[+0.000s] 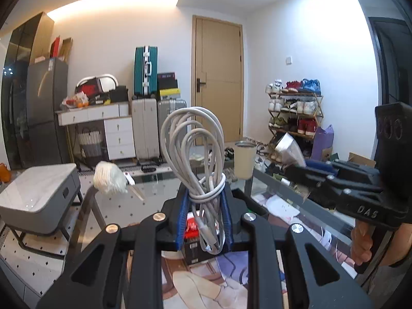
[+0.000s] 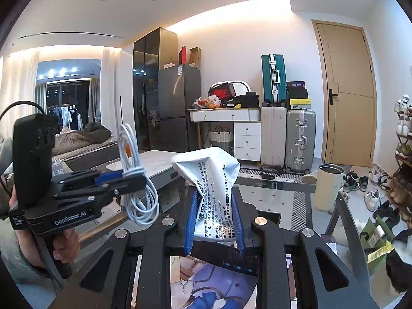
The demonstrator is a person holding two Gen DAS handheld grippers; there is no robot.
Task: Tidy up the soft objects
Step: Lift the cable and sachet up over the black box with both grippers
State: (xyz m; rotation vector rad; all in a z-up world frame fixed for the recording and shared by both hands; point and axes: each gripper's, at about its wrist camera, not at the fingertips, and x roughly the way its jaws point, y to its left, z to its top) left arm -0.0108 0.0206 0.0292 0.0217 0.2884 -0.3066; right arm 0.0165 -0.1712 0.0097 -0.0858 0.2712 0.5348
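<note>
Left tool point(image 1: 204, 221) clenched on a coiled white cable point(image 1: 195, 152) looping up past its tips, right tool point(image 2: 215, 221) clenched on a crumpled white packet point(image 2: 213, 180) sticking up between its blue pads point(image 2: 190, 221), both above the glass tabletop point(image 2: 283, 193).

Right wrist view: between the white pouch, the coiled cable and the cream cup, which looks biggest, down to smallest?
1. White pouch, though it is nearest the camera, clamped in the right gripper.
2. Coiled cable, held in the left gripper.
3. Cream cup, close to the cable in apparent size, so that ranking is unsure.
</note>
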